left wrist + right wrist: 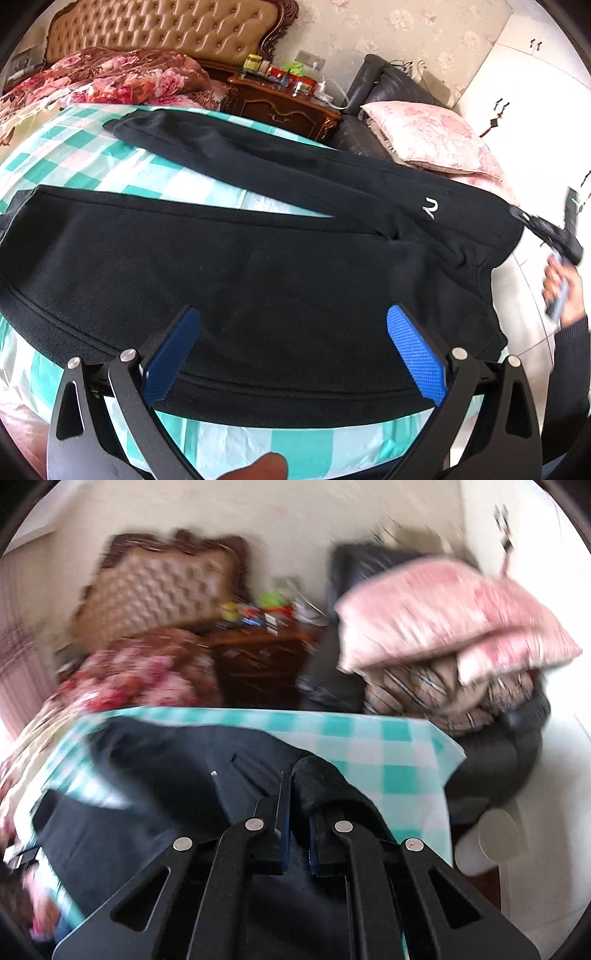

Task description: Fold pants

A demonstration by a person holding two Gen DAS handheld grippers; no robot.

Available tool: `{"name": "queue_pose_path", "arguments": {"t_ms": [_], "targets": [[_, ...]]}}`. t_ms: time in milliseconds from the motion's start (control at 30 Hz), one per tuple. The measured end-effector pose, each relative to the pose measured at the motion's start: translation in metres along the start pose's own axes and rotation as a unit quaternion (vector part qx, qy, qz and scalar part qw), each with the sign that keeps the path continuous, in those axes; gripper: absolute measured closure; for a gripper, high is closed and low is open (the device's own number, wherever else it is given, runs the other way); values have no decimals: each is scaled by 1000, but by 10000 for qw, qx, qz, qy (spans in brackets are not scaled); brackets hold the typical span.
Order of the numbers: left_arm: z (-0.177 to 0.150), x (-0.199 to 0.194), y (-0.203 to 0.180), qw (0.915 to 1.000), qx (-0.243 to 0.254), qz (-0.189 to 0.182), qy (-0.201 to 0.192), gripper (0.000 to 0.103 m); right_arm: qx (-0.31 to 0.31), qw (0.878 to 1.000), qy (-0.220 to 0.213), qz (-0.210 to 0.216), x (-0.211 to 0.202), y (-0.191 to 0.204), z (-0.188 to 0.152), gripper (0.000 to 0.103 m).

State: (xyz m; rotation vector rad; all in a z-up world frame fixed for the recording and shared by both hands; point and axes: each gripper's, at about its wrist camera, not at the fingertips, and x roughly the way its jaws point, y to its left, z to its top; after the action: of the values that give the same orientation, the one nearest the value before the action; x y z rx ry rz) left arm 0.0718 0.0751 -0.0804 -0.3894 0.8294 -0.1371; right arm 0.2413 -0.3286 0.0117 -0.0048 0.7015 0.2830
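Note:
Black pants lie spread on a green-and-white checked cloth, legs running to the left, waist at the right, a small white logo near the hip. My left gripper is open, its blue pads wide apart above the near leg, touching nothing. My right gripper shows at the far right of the left wrist view, at the waist edge. In the blurred right wrist view my right gripper is shut on a fold of the black pants, lifting the waist.
A bed with a floral quilt and tufted headboard lies beyond the cloth. A cluttered wooden nightstand, a dark leather chair with a pink pillow and white cabinets stand behind.

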Motion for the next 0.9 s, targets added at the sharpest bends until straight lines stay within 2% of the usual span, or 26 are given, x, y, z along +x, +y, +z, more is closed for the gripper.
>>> {"name": "queue_pose_path", "arguments": {"t_ms": [100,167,233,333,400,467,533,600,700,767,800,867,900], "targets": [[2,-8,-1,9998,-28,-180,-55,2,-473,9976,-304,406,-59,42,-52,95],[8,-10,5,9991,-210,-370,-41,2,-702,9952,-290,610,-86,62,-100,95],[18,-9,11,9983,-320,-492,-69,2,-600,9958,-52,689,-90,68,-144,95],[45,6,26,9945,-631,-831,22,2,0,9961,346,816,-76,58,-189,95],[71,24,38,9875,-957,-1241,152,2,323,9946,450,872,-67,52,-201,94],[99,46,52,9819,-1311,-1346,227,4,574,9925,440,983,-65,53,-208,94],[130,74,68,9760,-1667,-1362,330,14,723,9911,428,1030,-64,52,-208,94],[157,97,79,9719,-1930,-1275,426,19,789,9903,445,1051,-64,49,-206,94],[199,141,92,9682,-2108,-1143,716,19,828,9902,445,1032,-64,46,-208,94],[222,174,102,9621,-2366,-982,933,19,856,9900,432,1031,-64,45,-210,94],[230,189,107,9593,-2445,-909,1078,19,854,9902,439,1011,-64,45,-209,94],[239,232,112,9477,-2622,-692,1682,20,850,9903,449,998,-64,45,-210,94],[239,243,114,9419,-2735,-688,1824,35,847,9905,469,979,-64,44,-208,94]]}}
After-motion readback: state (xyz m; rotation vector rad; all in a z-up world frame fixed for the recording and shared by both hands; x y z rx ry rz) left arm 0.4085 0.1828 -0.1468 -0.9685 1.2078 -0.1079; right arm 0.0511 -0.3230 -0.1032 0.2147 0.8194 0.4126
